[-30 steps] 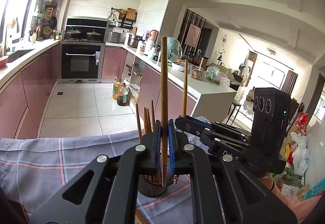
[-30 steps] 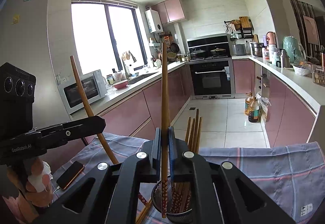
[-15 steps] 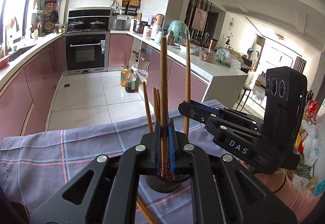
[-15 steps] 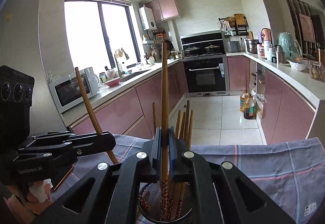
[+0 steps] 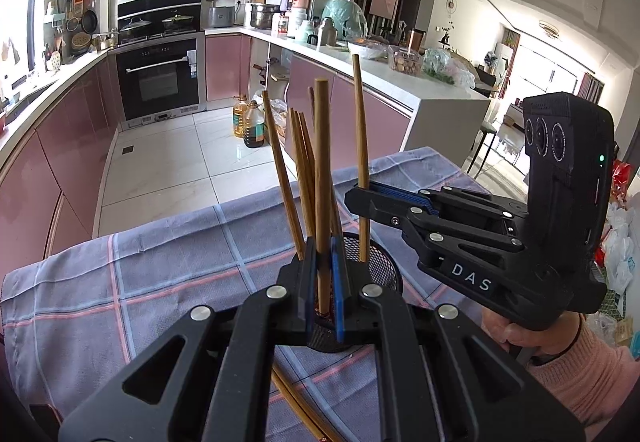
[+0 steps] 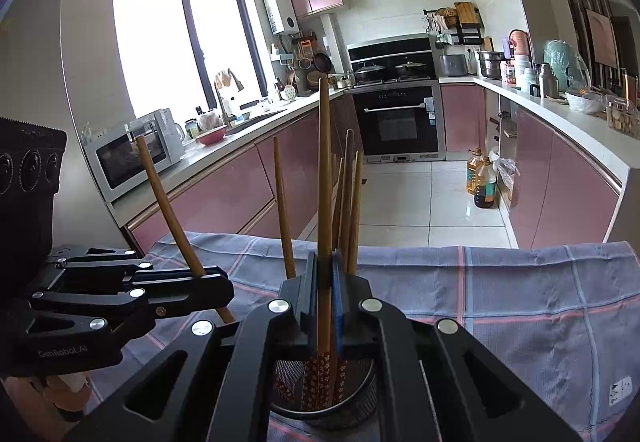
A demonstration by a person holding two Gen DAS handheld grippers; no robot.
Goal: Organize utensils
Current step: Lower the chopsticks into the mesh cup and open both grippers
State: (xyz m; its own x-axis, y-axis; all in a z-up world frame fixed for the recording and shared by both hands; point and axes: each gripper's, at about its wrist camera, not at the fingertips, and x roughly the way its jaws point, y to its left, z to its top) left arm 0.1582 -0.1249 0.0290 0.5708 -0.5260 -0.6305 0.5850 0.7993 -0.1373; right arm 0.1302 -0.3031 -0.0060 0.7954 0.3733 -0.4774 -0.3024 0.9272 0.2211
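A black mesh holder (image 5: 380,262) (image 6: 356,402) stands on the checked cloth with several wooden chopsticks (image 5: 298,169) (image 6: 348,201) upright in it. My left gripper (image 5: 325,282) is shut on one chopstick (image 5: 321,145), held upright with its lower end inside the holder; it also shows at the left of the right wrist view (image 6: 216,290). My right gripper (image 6: 325,306) is shut on another chopstick (image 6: 325,169), its patterned lower end inside the holder. In the left wrist view the right gripper (image 5: 356,197) holds that chopstick (image 5: 360,121) over the holder's far side.
The blue checked cloth (image 5: 140,274) (image 6: 500,306) covers the table. Loose chopsticks (image 5: 300,406) lie on it beside the holder's near side. Beyond the table edge are the kitchen floor, pink cabinets (image 6: 240,193) and a counter (image 5: 440,89).
Both grippers have moved down over the holder, and both held chopsticks have sunk deeper into it. The holder now sits directly under each gripper.
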